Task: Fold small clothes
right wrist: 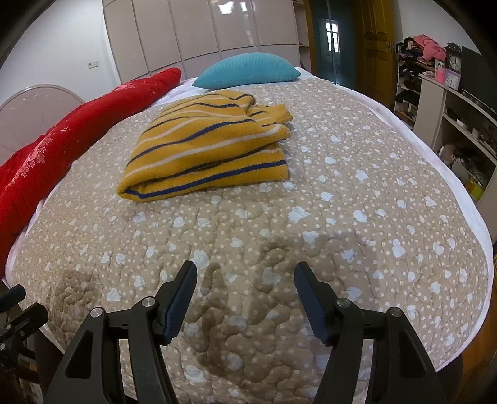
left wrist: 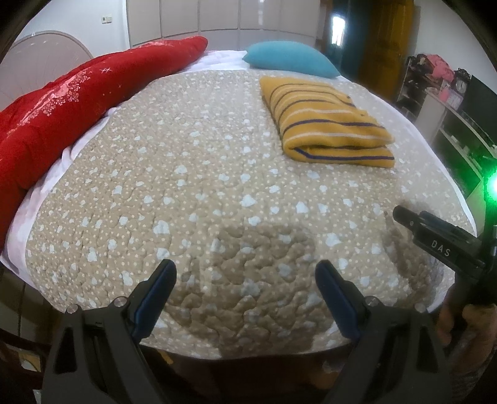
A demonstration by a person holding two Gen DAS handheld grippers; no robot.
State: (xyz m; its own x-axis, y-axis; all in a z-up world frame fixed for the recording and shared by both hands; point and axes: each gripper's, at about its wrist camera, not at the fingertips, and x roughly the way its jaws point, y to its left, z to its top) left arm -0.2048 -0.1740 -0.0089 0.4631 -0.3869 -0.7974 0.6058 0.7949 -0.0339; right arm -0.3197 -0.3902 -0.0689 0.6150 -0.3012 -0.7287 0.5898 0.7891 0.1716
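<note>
A mustard-yellow sweater [left wrist: 326, 121] with dark blue and white stripes lies folded into a compact rectangle on the beige spotted quilt [left wrist: 198, 174]. In the right wrist view the sweater [right wrist: 205, 149] sits ahead and left of centre. My left gripper [left wrist: 245, 273] is open and empty above the quilt's near edge, well short of the sweater. My right gripper [right wrist: 245, 276] is open and empty, hovering over the quilt [right wrist: 357, 217] in front of the sweater. The right gripper's body also shows in the left wrist view [left wrist: 441, 245].
A red blanket [left wrist: 62, 112] lies bunched along the bed's left side. A teal pillow [left wrist: 292, 60] rests at the far end, just behind the sweater. Shelves with clutter [right wrist: 450, 108] stand to the right of the bed. Wardrobe doors [right wrist: 198, 28] line the back wall.
</note>
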